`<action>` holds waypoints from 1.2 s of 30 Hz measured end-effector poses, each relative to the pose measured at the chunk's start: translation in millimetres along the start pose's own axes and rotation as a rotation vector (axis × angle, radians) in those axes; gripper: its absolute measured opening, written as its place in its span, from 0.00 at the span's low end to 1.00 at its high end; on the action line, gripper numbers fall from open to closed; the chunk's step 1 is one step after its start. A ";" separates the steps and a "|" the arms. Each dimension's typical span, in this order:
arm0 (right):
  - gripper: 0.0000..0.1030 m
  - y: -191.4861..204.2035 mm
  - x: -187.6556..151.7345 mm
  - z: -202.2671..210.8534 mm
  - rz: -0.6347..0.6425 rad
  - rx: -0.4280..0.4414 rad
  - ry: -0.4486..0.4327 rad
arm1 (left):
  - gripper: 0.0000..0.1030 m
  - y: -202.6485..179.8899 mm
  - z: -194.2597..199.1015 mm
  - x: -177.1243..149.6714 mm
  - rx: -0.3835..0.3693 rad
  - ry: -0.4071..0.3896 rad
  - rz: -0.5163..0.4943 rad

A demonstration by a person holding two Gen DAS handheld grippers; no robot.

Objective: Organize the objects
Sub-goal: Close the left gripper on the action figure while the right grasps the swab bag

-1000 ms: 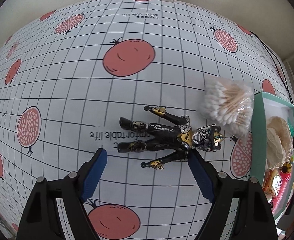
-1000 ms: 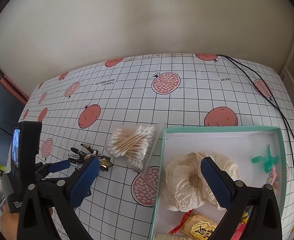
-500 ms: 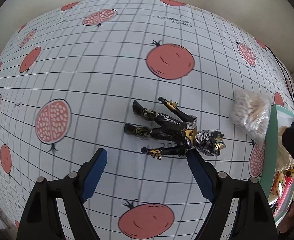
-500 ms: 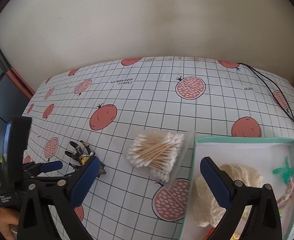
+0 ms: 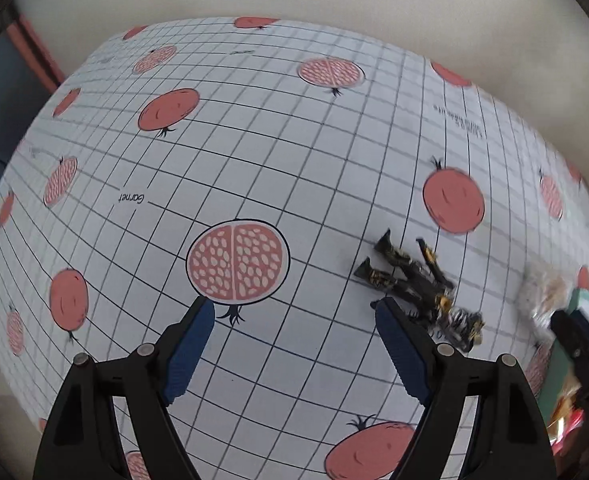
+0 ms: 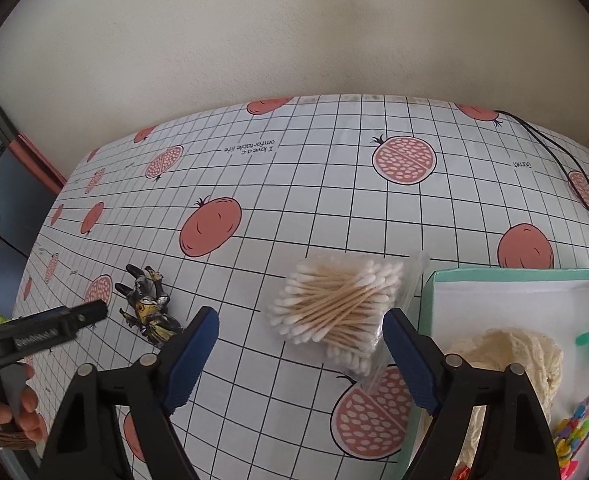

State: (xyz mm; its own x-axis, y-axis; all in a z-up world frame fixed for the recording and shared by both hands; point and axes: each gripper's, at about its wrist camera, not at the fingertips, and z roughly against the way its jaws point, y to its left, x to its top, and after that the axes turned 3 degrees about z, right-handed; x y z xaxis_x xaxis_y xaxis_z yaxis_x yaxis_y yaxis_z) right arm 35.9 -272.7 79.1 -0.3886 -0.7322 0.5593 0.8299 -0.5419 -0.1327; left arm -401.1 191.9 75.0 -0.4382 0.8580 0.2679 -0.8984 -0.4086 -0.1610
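A black and gold toy figure [image 5: 414, 284] lies flat on the pomegranate tablecloth, just right of my open left gripper [image 5: 294, 316]; its right finger [image 5: 398, 344] stands beside the figure's legs. In the right wrist view the same figure [image 6: 148, 306] lies at the left. A clear bag of cotton swabs [image 6: 334, 300] lies ahead of my open right gripper [image 6: 300, 328], between its fingers' line, not touched. The teal box [image 6: 506, 276] at the right holds a cream lace piece [image 6: 506, 356].
A black cable [image 6: 554, 160] runs along the table's far right. The left tool's body [image 6: 34, 332] and a hand [image 6: 18, 412] show at the left edge. Colourful small items [image 6: 574, 436] sit in the box. A wall stands behind the table.
The left gripper has swung left, so the figure slid from centre to the right of its view. The right gripper has moved left, and the swab bag now lies centred ahead.
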 end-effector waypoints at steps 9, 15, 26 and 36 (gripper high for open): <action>0.84 0.6 1.4 -19.0 0.014 -0.050 0.018 | 0.81 -59.5 -4.0 -18.9 -0.144 0.017 0.109; 0.84 -2.0 0.7 -29.3 0.007 -0.047 0.013 | 0.81 -75.5 -36.3 -13.8 -0.174 0.033 0.110; 0.77 -1.2 -0.5 -31.7 0.002 -0.051 -0.003 | 0.81 -101.6 -43.9 -17.5 -0.129 0.012 0.082; 0.71 -1.1 -5.7 -27.3 0.021 -0.034 0.025 | 0.80 -120.3 -47.4 -21.2 -0.075 -0.005 0.031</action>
State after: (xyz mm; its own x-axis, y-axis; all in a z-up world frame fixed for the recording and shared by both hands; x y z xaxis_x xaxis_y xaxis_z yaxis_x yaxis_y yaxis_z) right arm 26.3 -279.2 53.7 -0.3819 -0.7533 0.5354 0.8238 -0.5401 -0.1724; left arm -282.3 237.6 43.7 -0.4660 0.8438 0.2662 -0.8799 -0.4104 -0.2396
